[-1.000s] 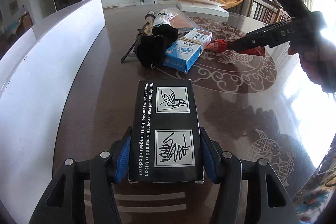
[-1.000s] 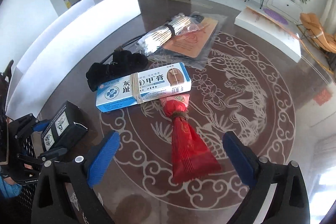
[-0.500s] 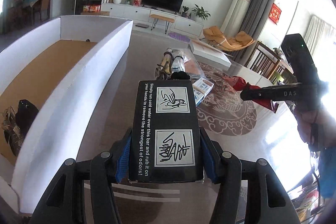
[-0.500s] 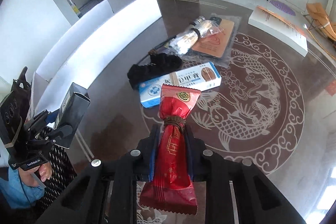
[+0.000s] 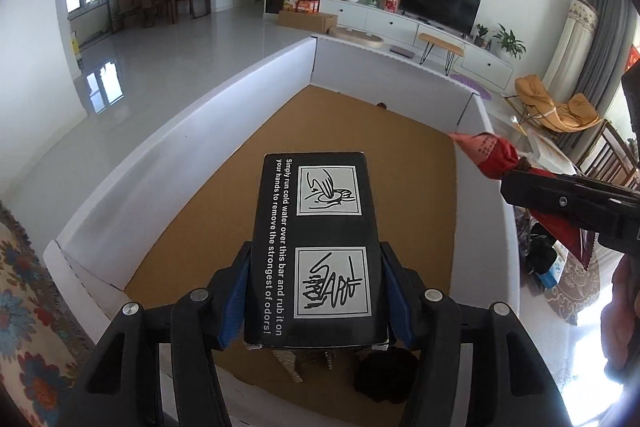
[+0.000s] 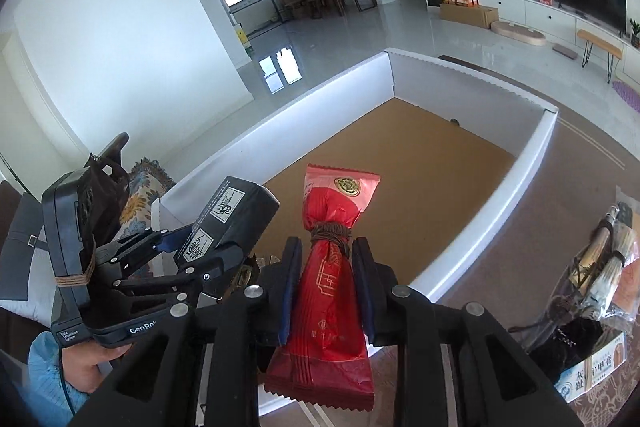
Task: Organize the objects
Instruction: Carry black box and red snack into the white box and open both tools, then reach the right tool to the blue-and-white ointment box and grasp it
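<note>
My left gripper [image 5: 316,255] is shut on a black box [image 5: 316,227] with white print, held above the near end of a large white carton [image 5: 192,123] with a brown floor. In the right wrist view that left gripper [image 6: 200,243] and black box [image 6: 236,207] hang at the left. My right gripper [image 6: 326,247] holds a red packet [image 6: 336,195] tied at the neck, over the carton's [image 6: 480,87] near wall. Its jaws are opening a little, with the packet still between the pads. The red packet [image 5: 492,155] also pokes in from the right in the left wrist view.
A dark pouch [image 5: 380,371] and a metallic item [image 5: 292,359] lie in the carton under the black box. On the brown table to the right lie a blue-white box [image 6: 596,367], a black pouch [image 6: 572,343] and a bundle of sticks [image 6: 608,259]. A floral cloth [image 5: 24,307] lies left.
The right gripper closed on the red packet and lifted it off the table. Both grippers rose and swung left, from the table to above the white carton.
</note>
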Motion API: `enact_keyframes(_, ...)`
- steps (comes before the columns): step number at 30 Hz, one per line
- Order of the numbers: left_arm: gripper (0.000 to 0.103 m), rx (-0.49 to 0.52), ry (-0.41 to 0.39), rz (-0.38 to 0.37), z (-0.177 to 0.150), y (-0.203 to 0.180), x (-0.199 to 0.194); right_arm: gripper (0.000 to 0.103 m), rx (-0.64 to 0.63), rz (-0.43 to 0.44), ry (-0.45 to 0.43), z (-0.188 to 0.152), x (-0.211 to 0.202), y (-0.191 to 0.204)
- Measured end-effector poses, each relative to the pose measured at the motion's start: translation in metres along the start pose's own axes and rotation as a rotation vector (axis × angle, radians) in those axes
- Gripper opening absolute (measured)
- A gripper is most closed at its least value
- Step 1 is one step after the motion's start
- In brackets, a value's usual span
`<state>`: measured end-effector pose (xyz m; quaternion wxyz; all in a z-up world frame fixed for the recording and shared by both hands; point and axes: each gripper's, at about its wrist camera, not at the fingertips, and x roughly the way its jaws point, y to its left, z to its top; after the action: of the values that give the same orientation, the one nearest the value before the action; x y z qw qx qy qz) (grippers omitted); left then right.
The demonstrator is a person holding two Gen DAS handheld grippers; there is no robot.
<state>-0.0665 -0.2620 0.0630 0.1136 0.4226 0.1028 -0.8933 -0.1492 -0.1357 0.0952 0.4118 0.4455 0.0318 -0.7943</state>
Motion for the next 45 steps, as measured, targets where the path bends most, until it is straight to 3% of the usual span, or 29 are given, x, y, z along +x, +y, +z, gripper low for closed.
enact_keyframes(1,0.058,-0.004,0.016,0.025,-0.001,0.003,0.006,0.058,0.012,-0.003,0.012,0.000,0.009,0.001)
enact_keyframes(4,0.064,-0.003,0.004,0.050,-0.005,0.006,0.006,0.064,0.023,-0.010,-0.009,-0.006,0.009,0.000)
enact_keyframes(5,0.073,-0.006,-0.018,0.054,-0.008,0.005,0.001,0.066,0.014,-0.023,-0.019,-0.012,0.005,-0.001)
enact_keyframes(7,0.084,-0.013,-0.076,0.048,-0.014,0.000,-0.011,0.083,-0.021,-0.104,-0.044,-0.025,-0.009,-0.005)
enact_keyframes(10,0.086,-0.002,-0.140,0.003,-0.024,-0.016,-0.033,0.092,-0.072,-0.253,-0.087,-0.053,-0.036,-0.017)
enact_keyframes(17,0.087,0.122,-0.194,-0.178,-0.057,-0.098,-0.072,0.094,-0.004,-0.519,-0.116,-0.128,-0.098,-0.075)
enact_keyframes(22,0.088,0.212,-0.120,-0.268,-0.086,-0.157,-0.064,0.094,0.077,-0.619,-0.114,-0.165,-0.127,-0.115)
enact_keyframes(29,0.088,0.247,-0.015,-0.251,-0.118,-0.189,-0.026,0.094,0.097,-0.681,-0.104,-0.193,-0.134,-0.135)
enact_keyframes(45,0.088,0.293,0.054,-0.147,-0.131,-0.194,0.032,0.094,0.143,-0.718,-0.034,-0.231,-0.112,-0.158)
